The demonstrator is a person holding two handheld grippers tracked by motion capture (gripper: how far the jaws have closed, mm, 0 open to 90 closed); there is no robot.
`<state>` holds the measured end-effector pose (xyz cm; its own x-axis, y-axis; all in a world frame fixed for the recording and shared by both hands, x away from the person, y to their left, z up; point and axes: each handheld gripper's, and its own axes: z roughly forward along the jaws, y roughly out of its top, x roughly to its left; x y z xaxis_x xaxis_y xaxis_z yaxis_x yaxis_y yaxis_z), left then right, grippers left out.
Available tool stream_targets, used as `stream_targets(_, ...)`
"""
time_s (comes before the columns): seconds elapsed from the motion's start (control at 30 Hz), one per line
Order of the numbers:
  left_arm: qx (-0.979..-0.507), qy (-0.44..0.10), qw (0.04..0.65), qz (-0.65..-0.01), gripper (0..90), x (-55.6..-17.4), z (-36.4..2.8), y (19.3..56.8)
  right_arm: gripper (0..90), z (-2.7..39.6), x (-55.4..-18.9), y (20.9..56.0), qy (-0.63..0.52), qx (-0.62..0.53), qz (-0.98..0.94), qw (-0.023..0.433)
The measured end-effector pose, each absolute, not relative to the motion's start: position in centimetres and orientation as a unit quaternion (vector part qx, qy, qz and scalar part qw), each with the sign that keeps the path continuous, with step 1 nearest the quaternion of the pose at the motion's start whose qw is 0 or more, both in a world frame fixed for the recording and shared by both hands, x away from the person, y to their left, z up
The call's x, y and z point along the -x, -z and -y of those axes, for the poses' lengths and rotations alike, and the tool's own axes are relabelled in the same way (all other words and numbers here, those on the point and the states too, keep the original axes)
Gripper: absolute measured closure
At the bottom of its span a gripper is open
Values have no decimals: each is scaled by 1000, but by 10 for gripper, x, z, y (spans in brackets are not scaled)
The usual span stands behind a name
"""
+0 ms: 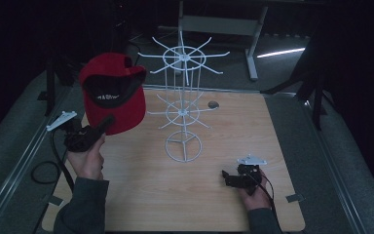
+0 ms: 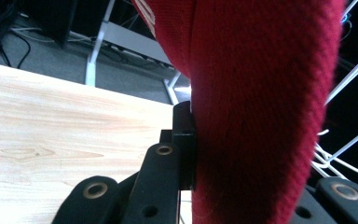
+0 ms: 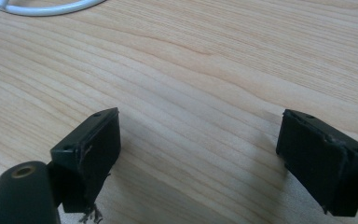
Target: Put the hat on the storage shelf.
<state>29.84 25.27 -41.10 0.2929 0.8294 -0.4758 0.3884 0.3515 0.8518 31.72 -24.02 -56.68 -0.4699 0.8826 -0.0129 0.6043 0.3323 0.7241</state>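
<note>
Fingers of my left gripper (image 1: pixel 108 120) were clamped tight on the brim of the red cap (image 1: pixel 112 92), which I held up in the air over the far left part of the table (image 1: pixel 224 126), just left of the white wire rack (image 1: pixel 183 105). My right gripper (image 1: pixel 225 176) rested near the right front edge, its fingers (image 3: pixel 93 154) spread wide with nothing between them but bare wood.
</note>
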Motion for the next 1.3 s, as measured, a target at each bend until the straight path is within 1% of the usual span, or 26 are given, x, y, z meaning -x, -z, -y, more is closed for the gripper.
stream_targets(0.7, -533, -211, 615, -541, 842, -291, -254, 398, 134, 240, -317, 567, -334, -471, -790, 207)
stream_targets(1.3, -533, -208, 628, -528, 842, -289, -252, 385, 134, 240, -317, 567, -335, -471, -789, 207)
